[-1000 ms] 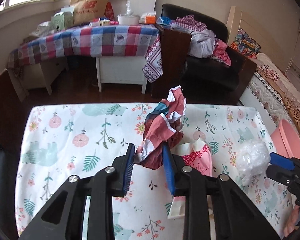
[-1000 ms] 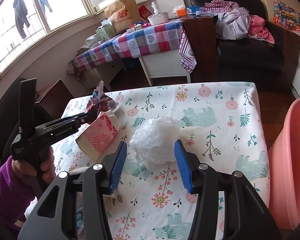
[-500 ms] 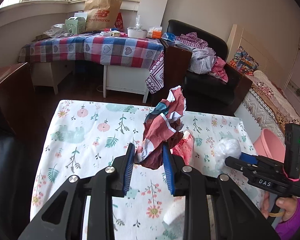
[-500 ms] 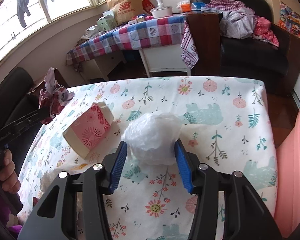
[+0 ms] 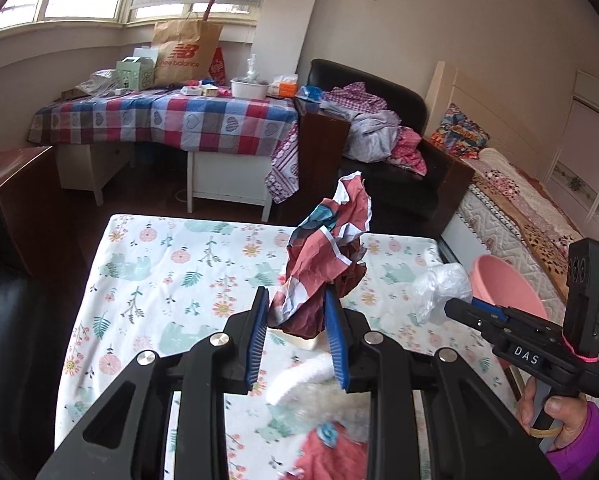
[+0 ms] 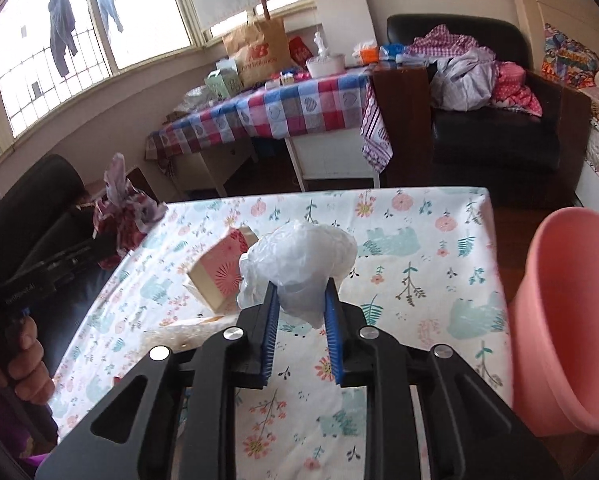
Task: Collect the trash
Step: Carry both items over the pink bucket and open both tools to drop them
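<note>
Two tools are up over the flower-print counter [image 6: 419, 240], each with a piece of trash. Farthest left in the right wrist view, a hand [image 6: 27, 364] holds the left tool [image 5: 295, 324], whose blue pads are clamped on a crumpled red, white and teal wrapper [image 5: 323, 264] lifted clear of the cloth. Just right of it, a pink patterned box [image 6: 221, 272] lies tilted on the counter, with a pale fluffy piece [image 5: 299, 378] near the front edge. Next comes the right tool [image 6: 301, 312]: its jaws are closing on a wad of clear plastic [image 6: 299, 256], which bulges out above the narrow gap and hangs off the cloth. Past the counter's right edge stands a pink bin [image 6: 571, 320], mouth open, near the plastic but apart from it.
</note>
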The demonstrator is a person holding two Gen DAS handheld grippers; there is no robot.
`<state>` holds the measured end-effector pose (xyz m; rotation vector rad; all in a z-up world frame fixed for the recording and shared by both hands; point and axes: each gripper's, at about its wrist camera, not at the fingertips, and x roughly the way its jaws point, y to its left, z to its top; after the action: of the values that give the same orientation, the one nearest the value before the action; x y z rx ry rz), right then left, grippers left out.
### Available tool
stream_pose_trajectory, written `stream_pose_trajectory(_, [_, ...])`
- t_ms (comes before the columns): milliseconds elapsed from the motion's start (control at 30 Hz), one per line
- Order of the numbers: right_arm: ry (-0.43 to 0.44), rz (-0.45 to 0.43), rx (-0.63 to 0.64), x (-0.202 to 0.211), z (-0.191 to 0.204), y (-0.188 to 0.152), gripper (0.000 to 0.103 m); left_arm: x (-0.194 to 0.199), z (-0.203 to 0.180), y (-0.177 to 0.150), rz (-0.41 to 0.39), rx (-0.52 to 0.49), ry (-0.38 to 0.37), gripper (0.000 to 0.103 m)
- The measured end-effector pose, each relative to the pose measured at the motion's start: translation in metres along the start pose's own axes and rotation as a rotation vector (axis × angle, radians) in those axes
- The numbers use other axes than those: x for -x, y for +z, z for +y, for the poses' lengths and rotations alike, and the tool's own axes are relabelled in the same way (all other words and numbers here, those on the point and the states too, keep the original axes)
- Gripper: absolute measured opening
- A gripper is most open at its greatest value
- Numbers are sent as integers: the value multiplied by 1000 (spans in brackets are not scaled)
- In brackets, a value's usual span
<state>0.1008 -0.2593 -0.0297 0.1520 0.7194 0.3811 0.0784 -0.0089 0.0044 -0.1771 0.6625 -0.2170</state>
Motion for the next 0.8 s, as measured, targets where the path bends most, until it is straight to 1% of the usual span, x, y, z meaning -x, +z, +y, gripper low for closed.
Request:
stream_pose_trajectory(200, [-51, -58, 23, 41, 0, -7, 22, 10, -32, -4, -6, -21, -53, 27])
stream_pose_trajectory(333, [-91, -87, 5, 63, -11, -12, 22, 15, -59, -5, -14, -50, -92, 27])
stream_pose_trajectory(600, [-178, -133, -108, 94, -57, -22, 22, 14, -119, 0, -27, -131, -162, 27])
stream_pose_trajectory(800, [-249, -155, -155, 109, -91, -26, 22, 2, -166, 5, -22, -195, -227, 27])
